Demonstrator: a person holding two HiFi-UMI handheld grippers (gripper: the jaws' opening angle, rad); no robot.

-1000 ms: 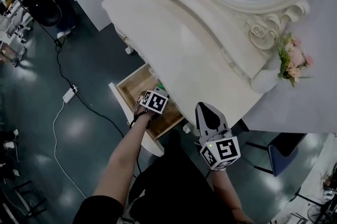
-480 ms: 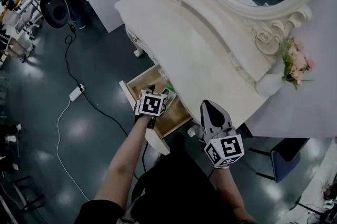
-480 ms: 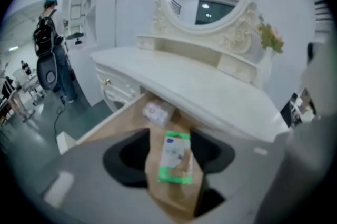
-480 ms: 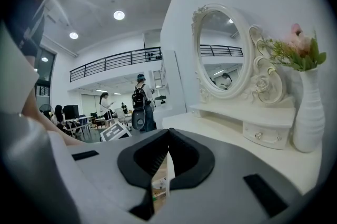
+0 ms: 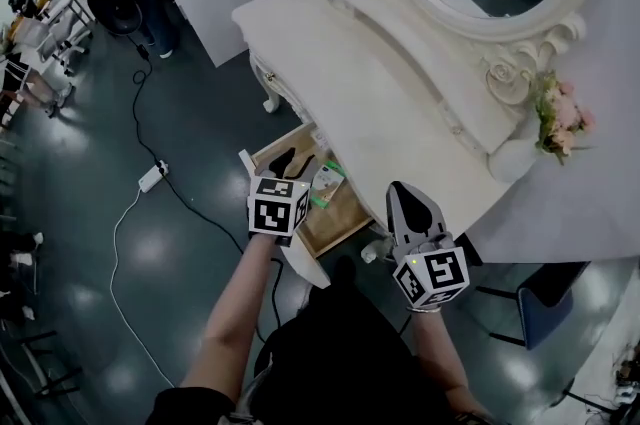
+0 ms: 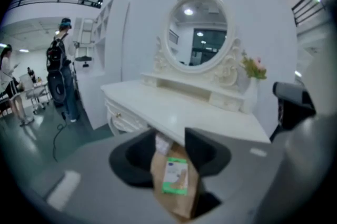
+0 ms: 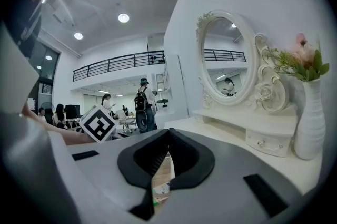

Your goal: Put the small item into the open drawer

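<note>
White dressing table [image 5: 380,83], drawer [image 5: 338,213] standing open: small packet [image 5: 327,183] is lying inside it. Left gripper [image 5: 293,160] is hovering above the drawer, jaws just narrowing, gripping nothing; right gripper [image 5: 408,195] is holding its jaws together, empty. Keeping clear of the packet seems wise.

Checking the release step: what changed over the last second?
Left gripper lifted up out of the drawer, its fingers closing partway with nothing between them; the green-and-white packet lies in the drawer. Right gripper stayed shut beside the dressing table.
</note>
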